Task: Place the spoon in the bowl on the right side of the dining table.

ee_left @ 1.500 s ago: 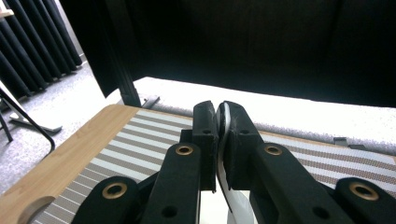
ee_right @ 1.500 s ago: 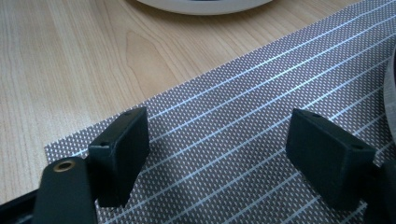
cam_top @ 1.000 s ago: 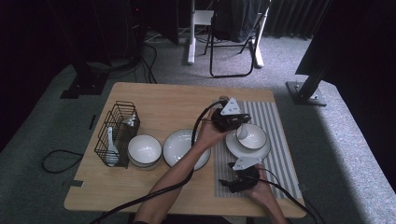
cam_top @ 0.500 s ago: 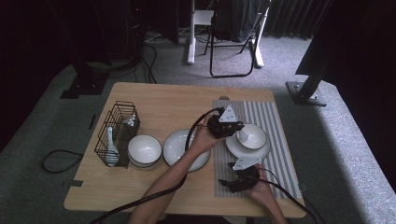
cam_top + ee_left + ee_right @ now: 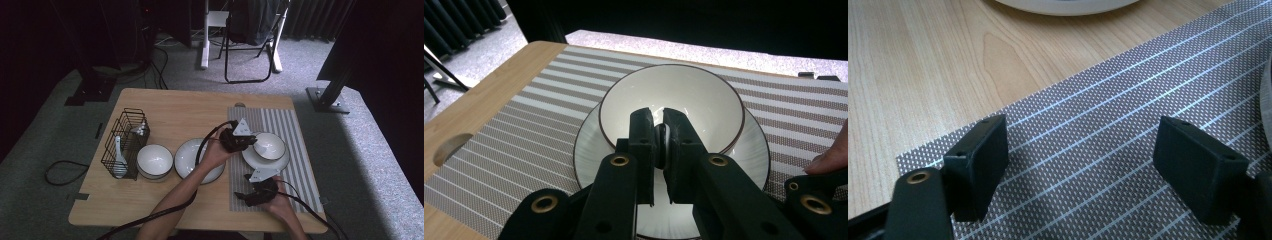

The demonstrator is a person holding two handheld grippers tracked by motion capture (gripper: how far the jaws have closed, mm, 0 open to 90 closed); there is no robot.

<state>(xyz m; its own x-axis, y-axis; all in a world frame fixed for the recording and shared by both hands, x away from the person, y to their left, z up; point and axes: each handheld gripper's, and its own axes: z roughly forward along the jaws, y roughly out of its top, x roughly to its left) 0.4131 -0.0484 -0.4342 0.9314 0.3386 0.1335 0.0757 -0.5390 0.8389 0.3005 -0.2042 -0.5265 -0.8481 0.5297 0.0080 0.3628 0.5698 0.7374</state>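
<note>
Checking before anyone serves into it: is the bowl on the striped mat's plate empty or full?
Empty. In the left gripper view the bowl shows a bare white inside, sitting upright on the plate, the left gripper clamped on its near rim.

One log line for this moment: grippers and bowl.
left gripper: shut on bowl rim | bowl: on plate, on striped mat | right gripper: open, above mat

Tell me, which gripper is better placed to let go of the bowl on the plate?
Left. The left gripper is shut on the bowl rim, over the plate. The right gripper rests open on the striped mat.
</note>
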